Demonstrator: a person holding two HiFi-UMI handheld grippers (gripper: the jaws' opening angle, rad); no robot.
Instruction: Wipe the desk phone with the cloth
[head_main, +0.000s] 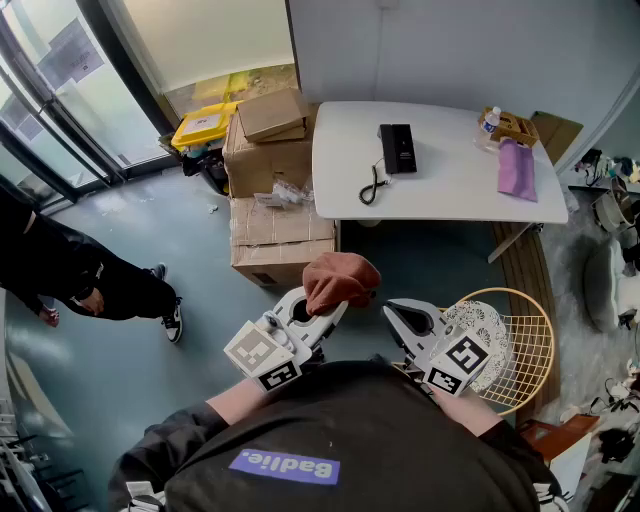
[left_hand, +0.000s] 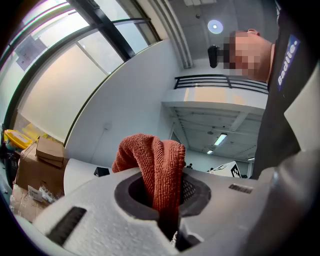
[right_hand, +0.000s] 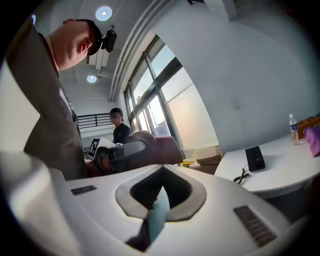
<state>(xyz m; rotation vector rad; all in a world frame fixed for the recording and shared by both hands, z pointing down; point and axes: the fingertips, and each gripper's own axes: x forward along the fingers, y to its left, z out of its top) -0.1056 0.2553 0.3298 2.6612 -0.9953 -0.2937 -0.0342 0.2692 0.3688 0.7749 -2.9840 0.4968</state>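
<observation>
The white table (head_main: 450, 190) stands well ahead. The black phone (head_main: 397, 147) lies left of the table's middle, its long axis running from near edge to far edge. The left gripper (head_main: 318, 308) clamps the rust cloth (head_main: 340, 280), and the phone lies forward and slightly right of it. The right gripper (head_main: 400, 318) is closed on nothing.

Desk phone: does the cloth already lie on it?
No, the cloth is clamped in the left claw, well away from the desk phone on the white table.

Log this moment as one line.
left claw: shut on cloth | right claw: shut, empty | desk phone: on table ahead, cloth not touching it
</observation>
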